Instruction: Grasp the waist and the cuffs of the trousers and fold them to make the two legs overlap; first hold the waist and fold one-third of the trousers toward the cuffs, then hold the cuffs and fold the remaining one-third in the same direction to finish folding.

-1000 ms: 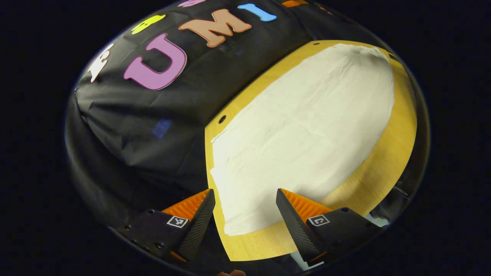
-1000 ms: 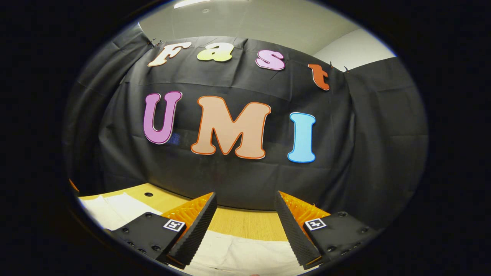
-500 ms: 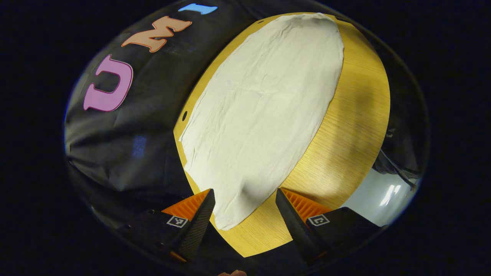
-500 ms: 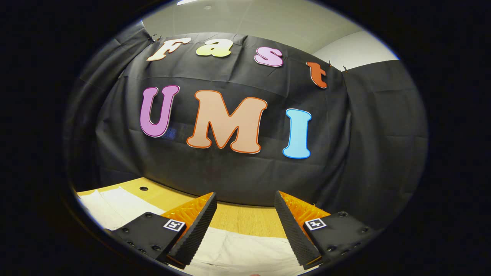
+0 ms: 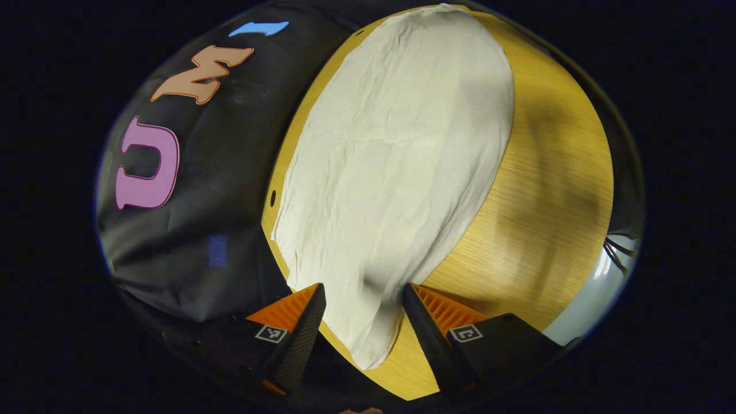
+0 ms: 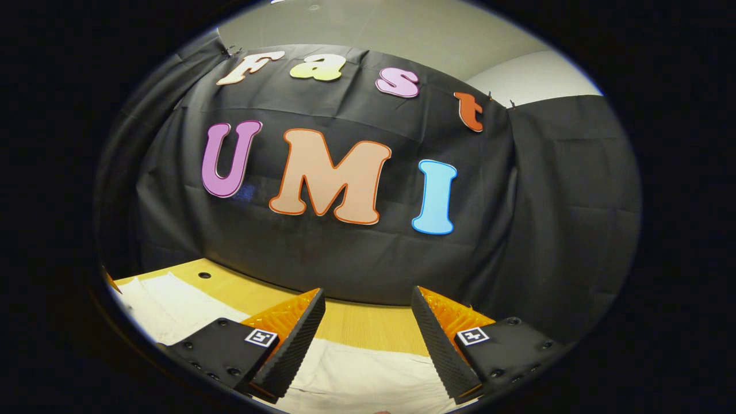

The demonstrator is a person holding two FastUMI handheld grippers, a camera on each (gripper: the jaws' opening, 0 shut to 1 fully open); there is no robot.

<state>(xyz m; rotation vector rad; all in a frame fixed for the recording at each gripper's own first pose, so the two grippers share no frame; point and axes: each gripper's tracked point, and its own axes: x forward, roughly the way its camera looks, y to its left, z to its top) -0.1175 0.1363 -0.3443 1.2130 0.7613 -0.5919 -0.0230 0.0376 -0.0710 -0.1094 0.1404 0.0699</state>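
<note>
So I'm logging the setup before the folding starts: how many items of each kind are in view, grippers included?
Trousers: 1
Wooden table: 1
Grippers: 2, the left gripper and the right gripper, both open
Total: 4

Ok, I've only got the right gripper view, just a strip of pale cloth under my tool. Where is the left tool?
Observer: The left tool is at one narrow end of the trousers, and that end lies between its open fingers.
Operator: Has it pinched the cloth?
Observer: No, the fingers stand apart on either side and do not press it.
Operator: How do the trousers lie?
Observer: Spread flat along the wooden table, stretching away from that tool, lightly wrinkled.
</note>
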